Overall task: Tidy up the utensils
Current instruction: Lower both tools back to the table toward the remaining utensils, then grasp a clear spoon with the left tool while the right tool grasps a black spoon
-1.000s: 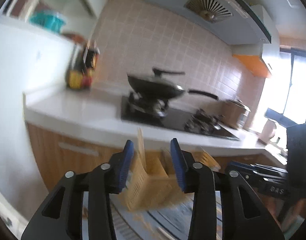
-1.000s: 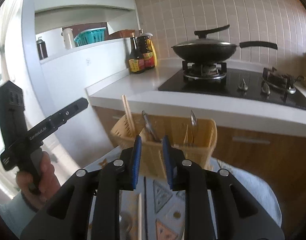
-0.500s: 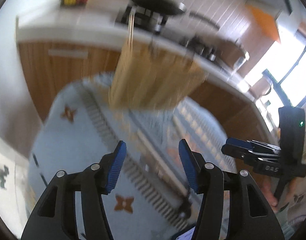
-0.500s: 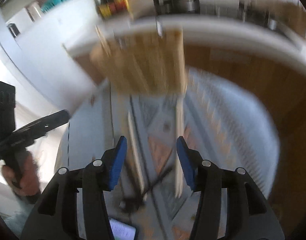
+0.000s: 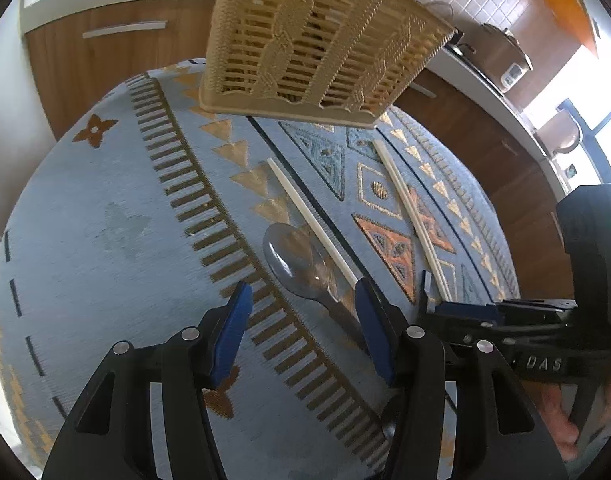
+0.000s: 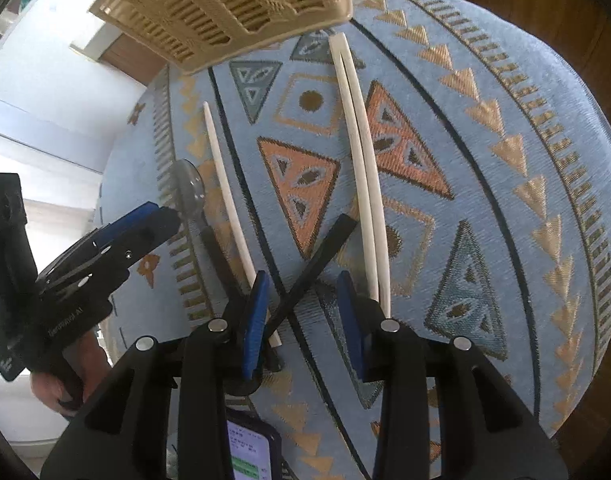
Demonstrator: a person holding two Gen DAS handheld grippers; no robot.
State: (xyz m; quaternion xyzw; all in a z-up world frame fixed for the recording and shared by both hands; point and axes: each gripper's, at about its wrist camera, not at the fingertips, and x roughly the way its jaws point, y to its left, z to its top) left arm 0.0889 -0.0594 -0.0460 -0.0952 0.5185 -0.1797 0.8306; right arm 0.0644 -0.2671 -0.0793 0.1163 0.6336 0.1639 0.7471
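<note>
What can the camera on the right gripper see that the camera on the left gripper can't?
Only the right wrist view shows a phone with a lit screen at the table's near edge and a black utensil handle lying slanted between its open fingers. Only the left wrist view shows the white cabinet handle. Both show the woven basket, white chopsticks, the spoon and the patterned blue tablecloth.

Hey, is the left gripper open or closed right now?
Open. The left gripper shows a wide gap between its blue pads, with the clear plastic spoon lying untouched on the cloth.
</note>
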